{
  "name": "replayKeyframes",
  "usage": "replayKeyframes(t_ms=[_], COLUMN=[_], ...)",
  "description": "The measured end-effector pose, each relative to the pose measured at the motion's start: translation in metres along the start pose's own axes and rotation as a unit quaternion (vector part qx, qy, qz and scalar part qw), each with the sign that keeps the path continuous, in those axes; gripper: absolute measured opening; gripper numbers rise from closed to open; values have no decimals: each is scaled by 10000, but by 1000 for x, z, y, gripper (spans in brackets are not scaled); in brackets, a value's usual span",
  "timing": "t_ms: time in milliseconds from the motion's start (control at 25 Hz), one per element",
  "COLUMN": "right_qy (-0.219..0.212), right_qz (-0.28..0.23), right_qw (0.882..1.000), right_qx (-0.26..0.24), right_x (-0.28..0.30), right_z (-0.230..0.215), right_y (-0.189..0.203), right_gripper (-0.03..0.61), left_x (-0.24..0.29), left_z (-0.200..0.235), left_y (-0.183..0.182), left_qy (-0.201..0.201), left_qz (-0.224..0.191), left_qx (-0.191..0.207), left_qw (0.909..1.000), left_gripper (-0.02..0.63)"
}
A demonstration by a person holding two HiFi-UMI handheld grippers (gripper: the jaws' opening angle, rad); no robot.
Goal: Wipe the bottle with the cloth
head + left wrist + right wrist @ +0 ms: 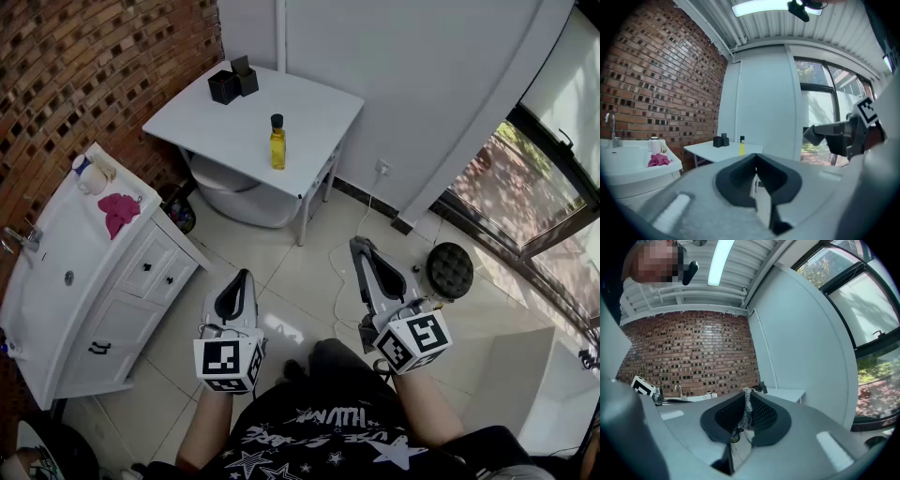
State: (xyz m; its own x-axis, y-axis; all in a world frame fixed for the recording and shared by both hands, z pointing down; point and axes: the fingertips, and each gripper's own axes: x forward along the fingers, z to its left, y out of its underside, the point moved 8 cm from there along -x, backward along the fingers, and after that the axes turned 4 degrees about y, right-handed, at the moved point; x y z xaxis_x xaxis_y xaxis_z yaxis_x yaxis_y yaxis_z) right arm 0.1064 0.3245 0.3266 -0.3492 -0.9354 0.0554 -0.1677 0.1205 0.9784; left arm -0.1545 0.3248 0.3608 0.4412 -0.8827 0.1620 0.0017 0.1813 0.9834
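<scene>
A yellow bottle (277, 142) with a black cap stands upright near the front edge of the white table (216, 122); the left gripper view shows the bottle (741, 147) small and far off. A pink cloth (117, 211) lies crumpled on the white vanity counter (56, 272), and that cloth (658, 160) appears at the left of the left gripper view. My left gripper (244, 277) hangs over the floor tiles, shut and empty. My right gripper (360, 246) is beside it, also over the floor, jaws together with only a thin grey frayed edge along the seam (747, 411).
Two black boxes (233, 82) sit at the table's far corner. A white basin-like fixture (234, 192) stands under the table. The vanity has a faucet (23, 239) and a small white container (92, 173). A round black stool (451, 270) stands right, by the windows.
</scene>
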Motion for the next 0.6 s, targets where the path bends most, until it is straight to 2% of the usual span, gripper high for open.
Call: replayKeyframes(t_ms=[320,520,600], right_qy=[-171,-320,-408], right_qz=[92,128,63], right_qw=[9998,9994,9991], right_qx=[-30,24,-41], right_x=[48,112,144], right_z=[-20,-52,-68], right_y=[10,12,5], right_gripper=[35,35,35], left_x=[31,87,117], left_z=[20,42,50], left_y=[13,13,5], left_qy=[-66,-271,-234], left_qz=[120,91,-5], left_qx=[-46,-67,-28], left_qw=[9999,9996,9997], left_gripper=[3,3,3])
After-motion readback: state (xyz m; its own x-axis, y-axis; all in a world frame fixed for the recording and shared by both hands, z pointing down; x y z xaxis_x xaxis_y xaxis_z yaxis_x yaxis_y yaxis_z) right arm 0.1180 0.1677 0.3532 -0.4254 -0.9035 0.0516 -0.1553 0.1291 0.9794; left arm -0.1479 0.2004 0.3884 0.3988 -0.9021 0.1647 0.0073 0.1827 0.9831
